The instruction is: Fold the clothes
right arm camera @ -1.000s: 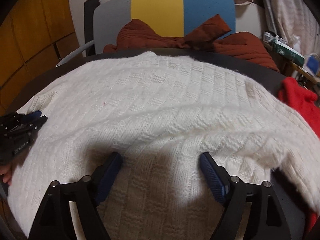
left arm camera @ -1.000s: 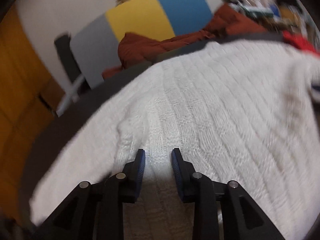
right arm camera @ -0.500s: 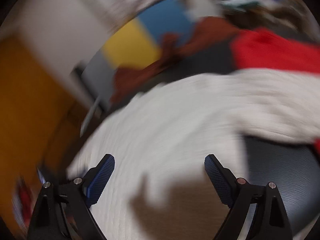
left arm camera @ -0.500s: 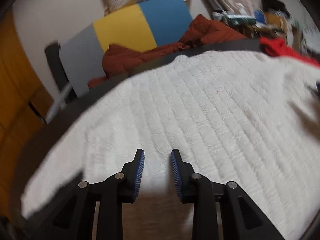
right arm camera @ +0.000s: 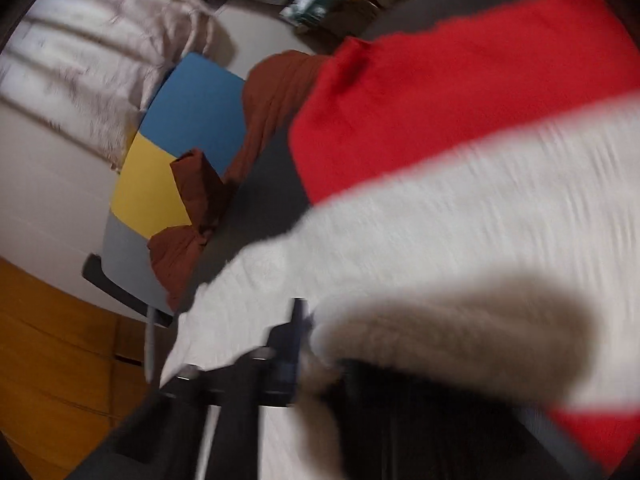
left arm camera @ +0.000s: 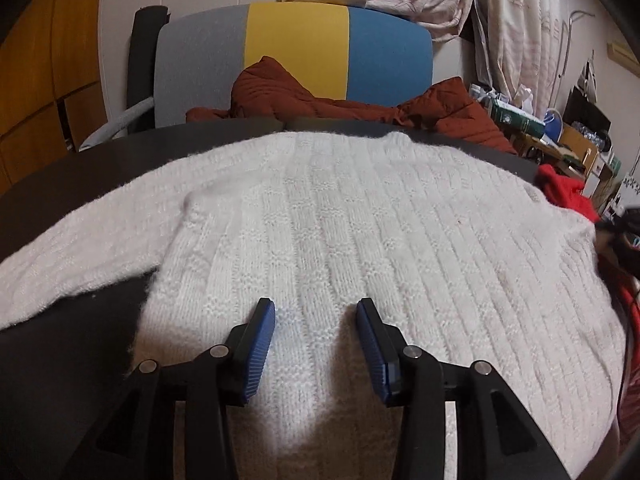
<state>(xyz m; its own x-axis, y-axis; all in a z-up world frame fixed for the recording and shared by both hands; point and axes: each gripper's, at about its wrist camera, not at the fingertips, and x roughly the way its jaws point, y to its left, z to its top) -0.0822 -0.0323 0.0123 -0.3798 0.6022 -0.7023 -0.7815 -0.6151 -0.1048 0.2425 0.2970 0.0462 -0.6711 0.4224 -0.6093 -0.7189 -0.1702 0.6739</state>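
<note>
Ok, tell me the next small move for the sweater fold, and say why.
Probably carry the right gripper inward, across the white sweater, to lay its right side over the body. Its jaws have just closed on the knit there, in a blurred view, with the red garment beyond. The left gripper has just opened and grips nothing.

Both wrists close, downward – sweater [left arm camera: 320, 216] shared (right rolled)

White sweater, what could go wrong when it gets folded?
The right gripper has just been closing its fingers on a bunch of the white sweater; a hard pull may stretch the loose knit. The red garment lies against that side, so it could get dragged along. The outstretched sleeve lies spread sideways, so the fold might end crooked.
</note>
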